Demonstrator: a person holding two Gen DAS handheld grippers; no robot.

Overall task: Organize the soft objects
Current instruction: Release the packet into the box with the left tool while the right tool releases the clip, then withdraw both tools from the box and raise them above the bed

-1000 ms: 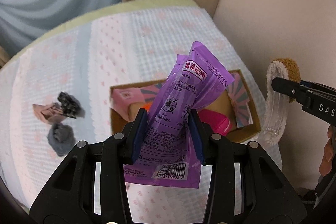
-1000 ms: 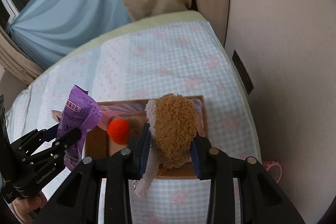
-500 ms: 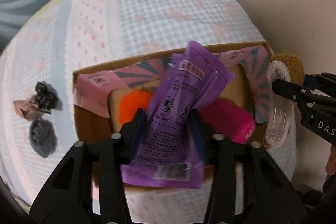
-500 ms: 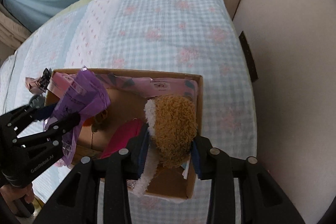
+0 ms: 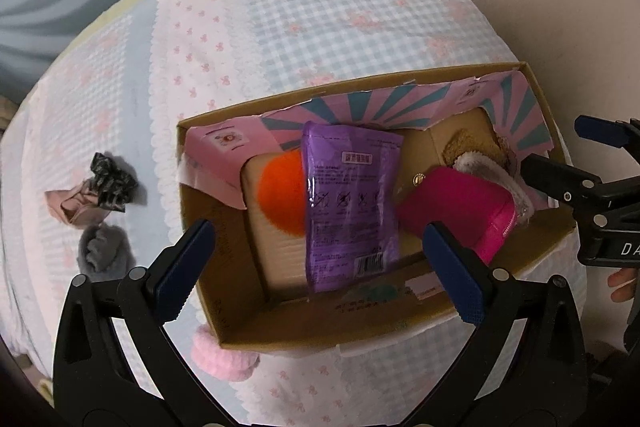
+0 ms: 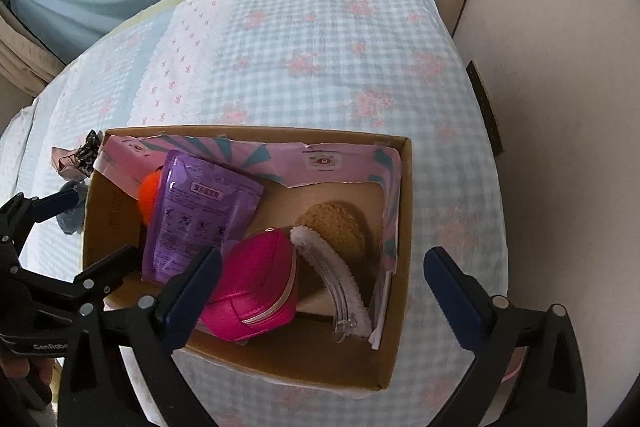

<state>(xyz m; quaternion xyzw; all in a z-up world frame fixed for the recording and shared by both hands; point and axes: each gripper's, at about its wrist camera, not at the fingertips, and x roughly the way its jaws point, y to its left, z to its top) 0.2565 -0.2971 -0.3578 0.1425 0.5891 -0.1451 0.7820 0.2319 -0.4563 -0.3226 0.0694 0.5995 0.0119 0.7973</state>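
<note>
A cardboard box (image 5: 280, 331) (image 6: 404, 211) sits on the bed. In it lie a purple packet (image 5: 348, 203) (image 6: 192, 215), an orange fluffy ball (image 5: 280, 195) (image 6: 149, 193), a magenta pouch (image 5: 456, 211) (image 6: 256, 287) and a brown plush item with white trim (image 5: 468, 151) (image 6: 336, 231). My left gripper (image 5: 316, 267) is open and empty above the box's near edge. My right gripper (image 6: 320, 295) is open and empty above the box's near side; it also shows in the left wrist view (image 5: 560, 155).
Left of the box on the checked bedspread lie a pink and black scrunchie pile (image 5: 92, 195) (image 6: 76, 157) and a grey cloth ball (image 5: 102, 251). A pink fluffy item (image 5: 220, 359) sticks out under the box's near corner. A wall (image 6: 560, 107) stands to the right.
Both grippers have opened. The purple packet has dropped from the left gripper into the box, and the brown plush item has dropped from the right gripper into the box.
</note>
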